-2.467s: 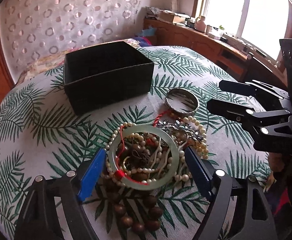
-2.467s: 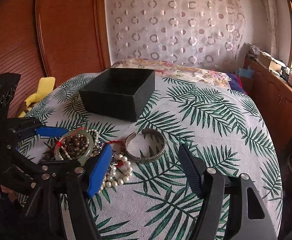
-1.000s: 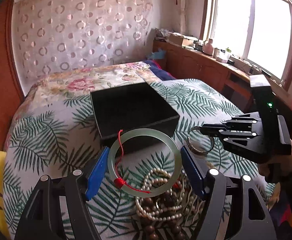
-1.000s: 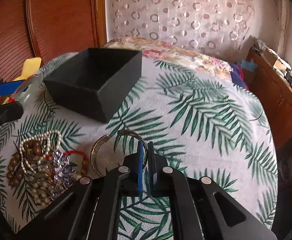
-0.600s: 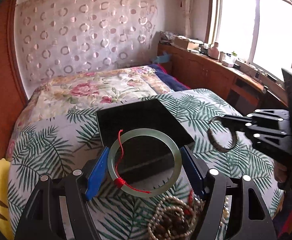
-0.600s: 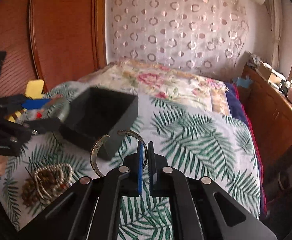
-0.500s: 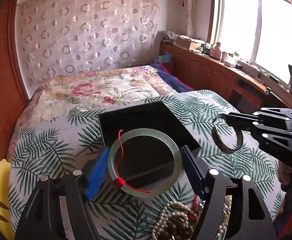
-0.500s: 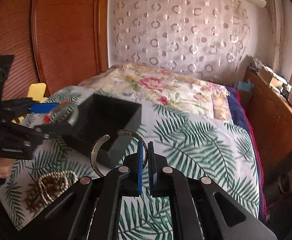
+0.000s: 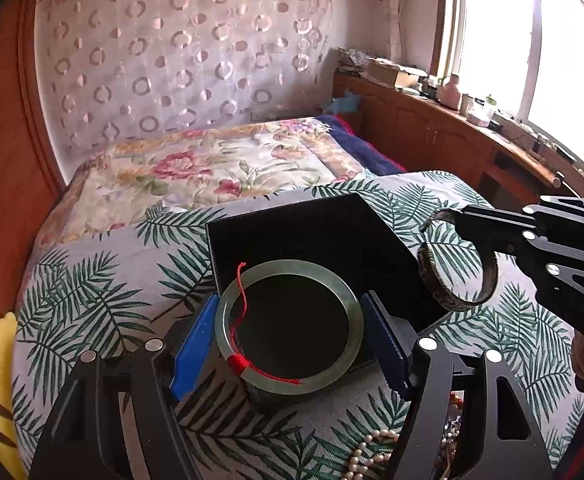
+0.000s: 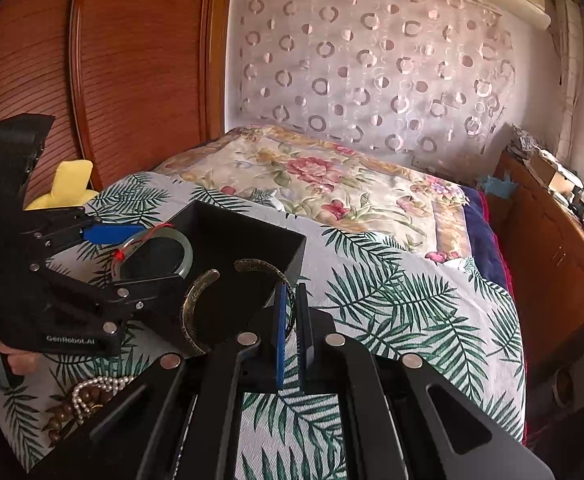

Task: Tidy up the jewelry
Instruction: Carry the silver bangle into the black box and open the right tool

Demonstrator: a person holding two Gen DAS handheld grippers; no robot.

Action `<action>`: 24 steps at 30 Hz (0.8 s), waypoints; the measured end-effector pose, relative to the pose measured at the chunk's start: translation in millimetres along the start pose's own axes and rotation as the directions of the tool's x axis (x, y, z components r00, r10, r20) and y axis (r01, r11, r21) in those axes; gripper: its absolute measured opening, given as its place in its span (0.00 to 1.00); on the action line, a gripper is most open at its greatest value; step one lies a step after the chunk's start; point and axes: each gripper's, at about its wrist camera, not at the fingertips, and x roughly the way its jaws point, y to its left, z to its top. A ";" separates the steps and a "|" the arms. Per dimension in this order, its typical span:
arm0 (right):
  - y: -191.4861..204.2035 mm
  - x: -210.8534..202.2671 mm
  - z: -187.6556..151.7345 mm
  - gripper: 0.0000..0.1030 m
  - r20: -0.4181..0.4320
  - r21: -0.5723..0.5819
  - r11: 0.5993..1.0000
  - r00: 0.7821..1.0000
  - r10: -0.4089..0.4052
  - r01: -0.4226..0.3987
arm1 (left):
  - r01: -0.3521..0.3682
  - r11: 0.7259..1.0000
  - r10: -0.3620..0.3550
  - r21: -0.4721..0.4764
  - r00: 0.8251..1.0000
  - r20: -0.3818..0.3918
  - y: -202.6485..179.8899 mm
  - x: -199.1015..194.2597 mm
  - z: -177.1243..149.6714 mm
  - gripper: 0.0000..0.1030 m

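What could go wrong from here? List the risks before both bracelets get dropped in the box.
1. The left claw holds the pale green jade bangle only by its rounded outer edges over the black open box; it could slip or land hard.
2. The right claw pinches the open metal cuff bracelet at one thin spot, so it may swivel.
3. Both claws sit close together over the box and could collide.
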 end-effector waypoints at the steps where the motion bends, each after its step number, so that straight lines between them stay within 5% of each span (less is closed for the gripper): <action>1: 0.4 2.2 -0.1 0.05 -0.003 -0.003 1.000 1.000 -0.003 0.003 | 0.002 1.000 -0.002 -0.003 1.000 0.003 0.7 -0.2 0.2 0.67; 24: 47.9 38.9 4.4 0.05 -0.053 -0.147 0.989 0.998 0.015 -0.023 | -0.083 0.994 0.091 -0.064 0.988 0.124 34.3 -52.9 -26.0 0.82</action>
